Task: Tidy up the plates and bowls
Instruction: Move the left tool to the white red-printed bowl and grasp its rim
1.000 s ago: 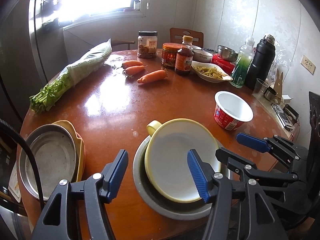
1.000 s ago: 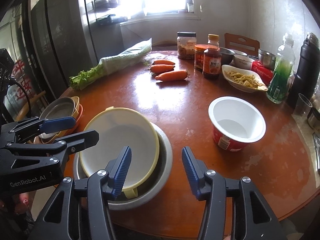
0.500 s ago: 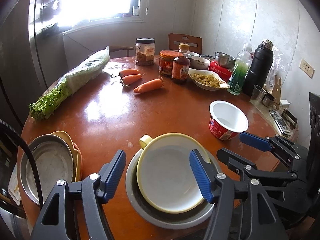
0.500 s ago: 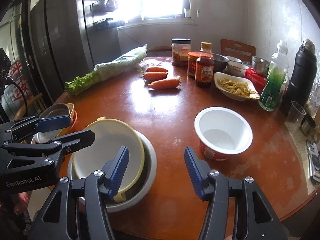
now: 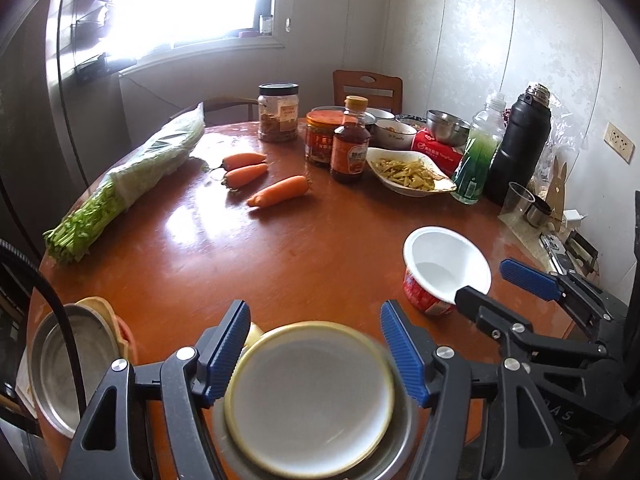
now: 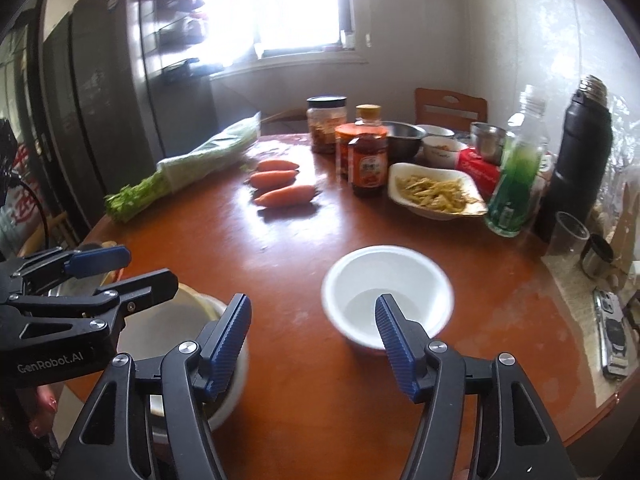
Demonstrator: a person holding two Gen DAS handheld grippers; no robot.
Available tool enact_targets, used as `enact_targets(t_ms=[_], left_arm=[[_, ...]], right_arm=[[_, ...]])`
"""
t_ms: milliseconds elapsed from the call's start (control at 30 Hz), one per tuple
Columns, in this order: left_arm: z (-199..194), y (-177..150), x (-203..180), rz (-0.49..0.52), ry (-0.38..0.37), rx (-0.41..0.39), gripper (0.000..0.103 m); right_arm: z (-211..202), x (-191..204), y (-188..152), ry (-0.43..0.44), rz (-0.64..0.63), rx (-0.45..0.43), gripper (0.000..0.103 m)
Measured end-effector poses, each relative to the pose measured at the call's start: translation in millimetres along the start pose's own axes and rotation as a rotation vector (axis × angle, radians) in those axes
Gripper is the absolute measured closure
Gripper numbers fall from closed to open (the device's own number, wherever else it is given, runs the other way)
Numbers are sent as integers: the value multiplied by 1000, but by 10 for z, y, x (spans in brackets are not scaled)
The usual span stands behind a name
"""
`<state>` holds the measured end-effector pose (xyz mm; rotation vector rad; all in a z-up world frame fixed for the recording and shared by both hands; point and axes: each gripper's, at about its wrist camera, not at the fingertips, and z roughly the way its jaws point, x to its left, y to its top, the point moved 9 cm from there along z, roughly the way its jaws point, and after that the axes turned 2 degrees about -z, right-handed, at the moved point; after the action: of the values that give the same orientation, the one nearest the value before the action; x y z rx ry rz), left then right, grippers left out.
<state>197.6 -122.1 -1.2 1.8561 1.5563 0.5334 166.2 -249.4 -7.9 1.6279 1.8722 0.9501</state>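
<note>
At the bottom centre of the left view, the left gripper (image 5: pixel 314 354) spreads wide over the yellow-rimmed bowl (image 5: pixel 310 398) (nested in a metal bowl (image 5: pixel 396 454)), gripping nothing. The right gripper (image 6: pixel 312 342), equally wide and empty, hovers bottom centre, 1 finger (image 6: pixel 394 338) over the white bowl (image 6: pixel 386 294).

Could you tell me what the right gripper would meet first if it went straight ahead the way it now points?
Probably the white paper bowl: it sits just beyond the open right gripper, slightly right of centre, though depth is uncertain.
</note>
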Motion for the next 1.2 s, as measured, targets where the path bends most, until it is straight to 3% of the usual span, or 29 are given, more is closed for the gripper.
enact_targets(t_ms=[500, 633, 900, 1200], left_arm=[[541, 235, -524, 4, -52, 78, 36], [745, 213, -643, 11, -59, 123, 36], [1019, 178, -656, 26, -37, 181, 36], [1105, 111, -633, 35, -34, 202, 36]], right_arm=[[168, -836, 8, -87, 95, 33, 36], [459, -894, -114, -54, 115, 100, 37], [747, -845, -254, -26, 100, 157, 55], [770, -684, -291, 0, 45, 162, 57]])
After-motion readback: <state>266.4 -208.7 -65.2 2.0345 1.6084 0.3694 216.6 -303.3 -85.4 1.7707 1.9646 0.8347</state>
